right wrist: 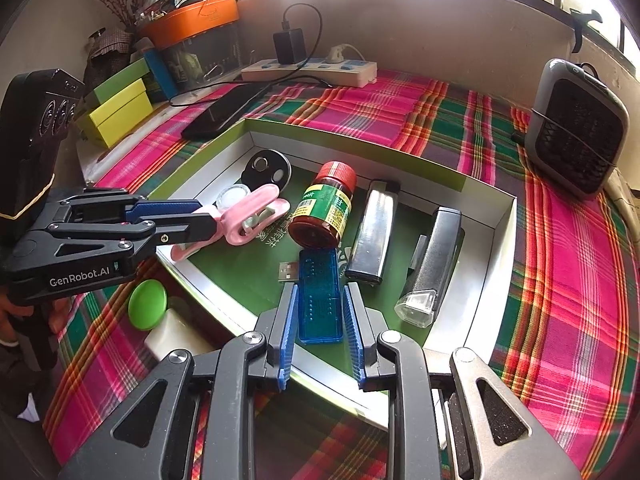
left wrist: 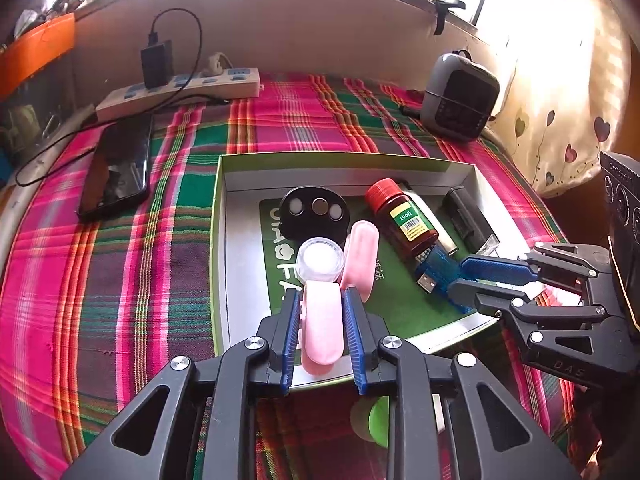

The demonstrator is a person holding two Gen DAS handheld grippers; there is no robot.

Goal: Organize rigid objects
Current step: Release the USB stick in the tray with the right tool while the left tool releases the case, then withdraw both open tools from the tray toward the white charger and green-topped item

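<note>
Black linkage arms, silver screws, ribbed blue pads (one claw (right wrist: 208, 216) reads "GenRobot.AI").

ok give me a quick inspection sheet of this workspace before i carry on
surface: plaid cloth with an open box lying on it
job's things: in the box, pink clip, blue usb adapter, red-capped bottle, lighter, stapler, black disc, small clear jar
clutter: phone and green-lidded container on the cloth, outside the box
grippers: left gripper closed on the pink clip; right gripper closed on the blue usb adapter
cables: power strip with charger plugged in, black cable looping from it
surroundings: small heater, orange tray, yellow-green boxes, bright window behind
</note>
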